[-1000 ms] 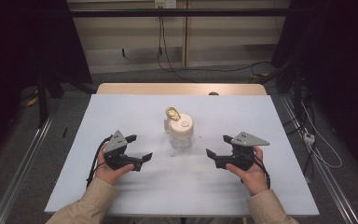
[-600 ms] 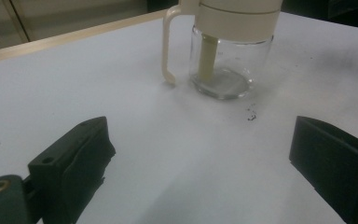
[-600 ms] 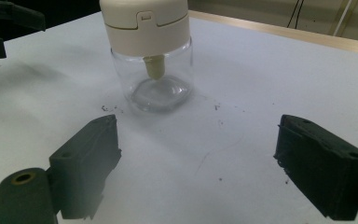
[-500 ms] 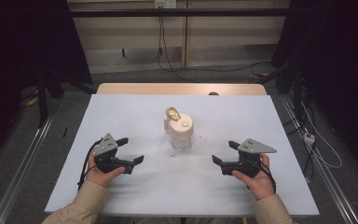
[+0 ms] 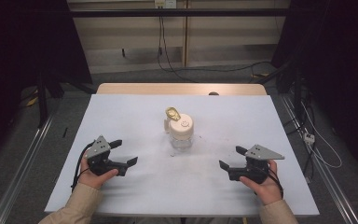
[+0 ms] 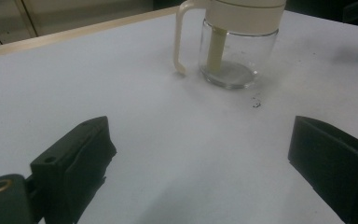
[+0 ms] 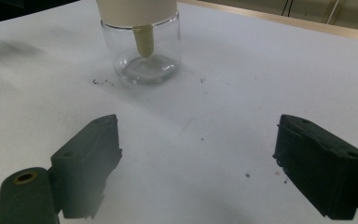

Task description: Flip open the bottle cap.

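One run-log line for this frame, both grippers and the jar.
left gripper: open, empty | right gripper: open, empty | jar: upright mid-table, cap flipped open, untouched | both grippers apart from jar

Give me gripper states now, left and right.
Left gripper: open, holding nothing, short of the glass jar.
Right gripper: open, holding nothing, also clear of the jar.
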